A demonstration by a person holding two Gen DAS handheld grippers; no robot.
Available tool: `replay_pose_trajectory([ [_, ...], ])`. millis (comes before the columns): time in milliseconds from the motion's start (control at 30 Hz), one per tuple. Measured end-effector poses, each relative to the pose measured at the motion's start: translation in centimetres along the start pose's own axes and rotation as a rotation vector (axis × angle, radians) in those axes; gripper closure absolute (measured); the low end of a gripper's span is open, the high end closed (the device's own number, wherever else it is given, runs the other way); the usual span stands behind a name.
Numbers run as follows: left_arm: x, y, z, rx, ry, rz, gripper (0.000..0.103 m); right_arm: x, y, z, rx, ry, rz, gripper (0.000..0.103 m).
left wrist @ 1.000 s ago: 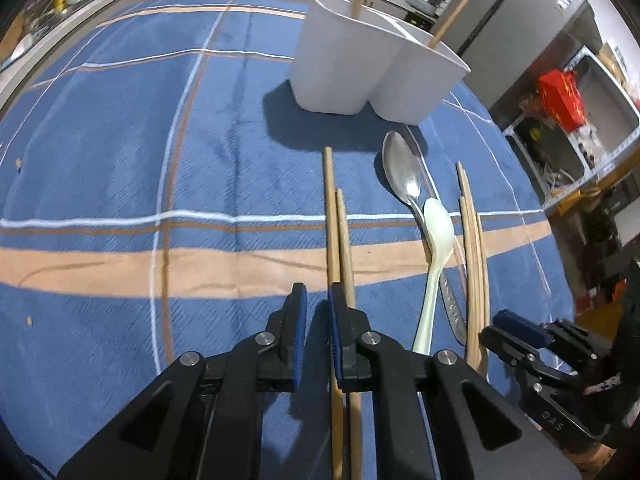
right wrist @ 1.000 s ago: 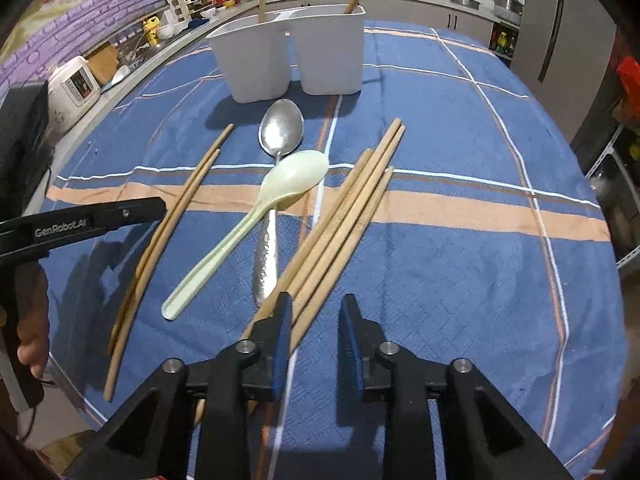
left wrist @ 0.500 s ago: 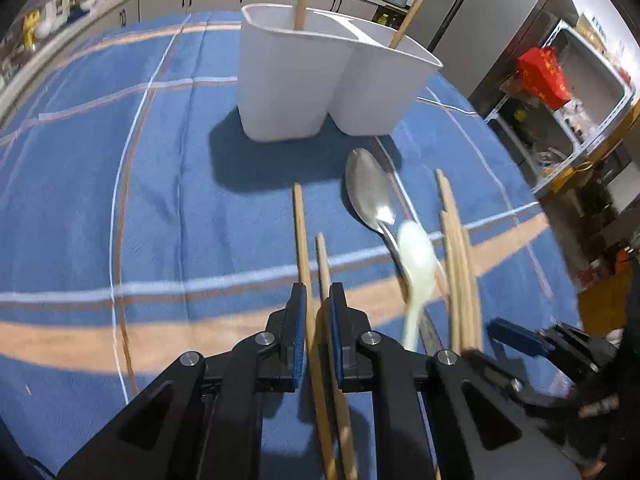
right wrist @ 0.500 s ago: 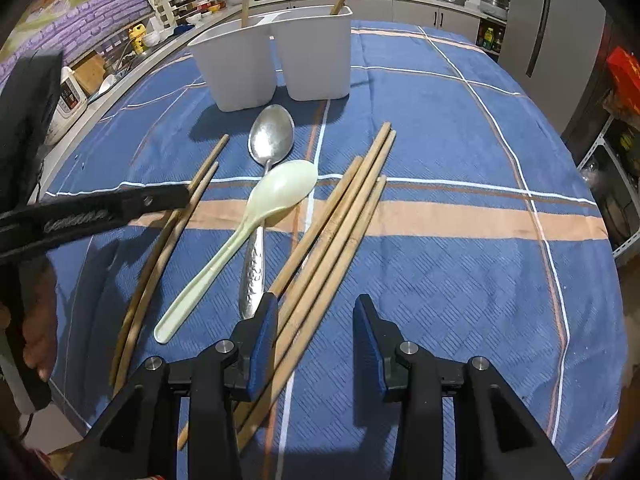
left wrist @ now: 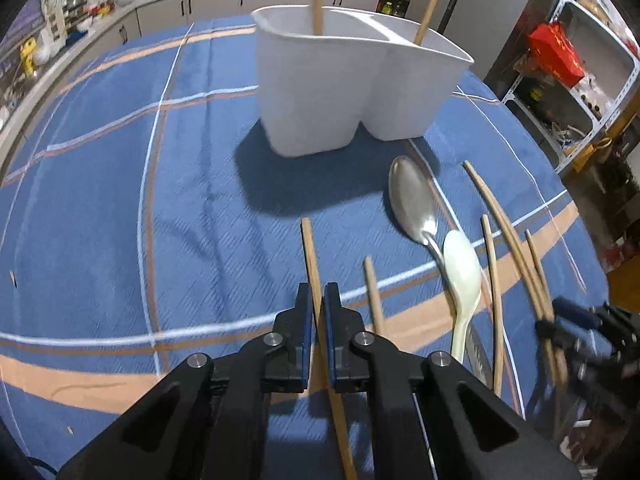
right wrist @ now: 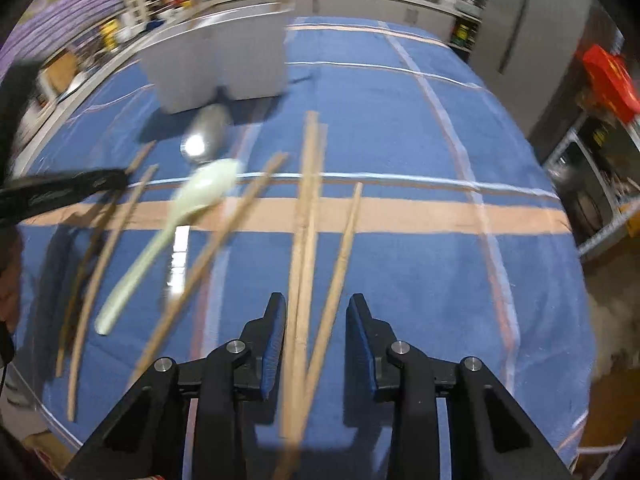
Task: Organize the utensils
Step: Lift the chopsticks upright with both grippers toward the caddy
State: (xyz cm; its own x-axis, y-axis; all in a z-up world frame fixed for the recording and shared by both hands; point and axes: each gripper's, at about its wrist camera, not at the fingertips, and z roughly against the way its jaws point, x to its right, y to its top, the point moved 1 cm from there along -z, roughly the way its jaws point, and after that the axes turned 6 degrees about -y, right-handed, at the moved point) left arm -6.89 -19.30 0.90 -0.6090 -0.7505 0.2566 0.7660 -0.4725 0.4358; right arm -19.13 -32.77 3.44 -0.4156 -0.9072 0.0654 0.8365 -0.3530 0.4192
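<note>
Since the earlier frames, both wrist views have closed in on the white two-compartment holder (left wrist: 352,92), which now fills more of the left view. It stands on the blue plaid tablecloth (left wrist: 120,184), with one chopstick upright in each compartment.

Left gripper (left wrist: 316,320): jaws clenched on a single wooden chopstick (left wrist: 310,256), which runs forward between the pads toward the holder. Its former partner, a second chopstick (left wrist: 372,292), now lies apart on the cloth just to the right; earlier the two lay side by side. Judgement: one stick has been singled out and is ready to lift.

Right gripper (right wrist: 316,340): jaws closing around a bundle of chopsticks (right wrist: 306,220). About three sticks pass between the pads, and a gap shows on each side, so no firm grip yet. These sticks have swung from a diagonal lie to pointing nearly straight ahead. The right view is motion-blurred.

Untouched: metal spoon (left wrist: 412,200) and pale green plastic spoon (left wrist: 462,276), the latter overlapping the metal spoon's handle. One stray chopstick (right wrist: 216,248) lies between the spoons and the bundle.

Task state, judged: early; most utensils are not yet in the holder.
</note>
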Motion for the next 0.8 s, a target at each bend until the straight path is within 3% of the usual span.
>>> replay_pose_trajectory([
  [233,-3.9,-0.4,1.3,-0.006,-0.037,0.118,0.097,4.6,0.6,0.5,-0.021,0.077,-0.169,0.067],
  [333,-4.9,-0.2,1.6,0.0,-0.027,0.138,0.097,2.9,1.5,1.3,0.006,0.15,-0.145,0.067],
  [467,-5.2,0.2,1.5,0.0,-0.032,0.143,0.097,-0.9,2.7,0.4,-0.025,0.228,-0.092,0.067],
  [700,-4.3,0.8,0.8,-0.012,0.01,0.106,0.097,-5.4,5.5,-2.0,-0.061,0.202,-0.038,0.072],
  [800,-4.0,0.7,0.8,-0.006,0.019,0.092,0.097,-6.7,6.2,-2.6,-0.055,0.114,0.024,0.087],
])
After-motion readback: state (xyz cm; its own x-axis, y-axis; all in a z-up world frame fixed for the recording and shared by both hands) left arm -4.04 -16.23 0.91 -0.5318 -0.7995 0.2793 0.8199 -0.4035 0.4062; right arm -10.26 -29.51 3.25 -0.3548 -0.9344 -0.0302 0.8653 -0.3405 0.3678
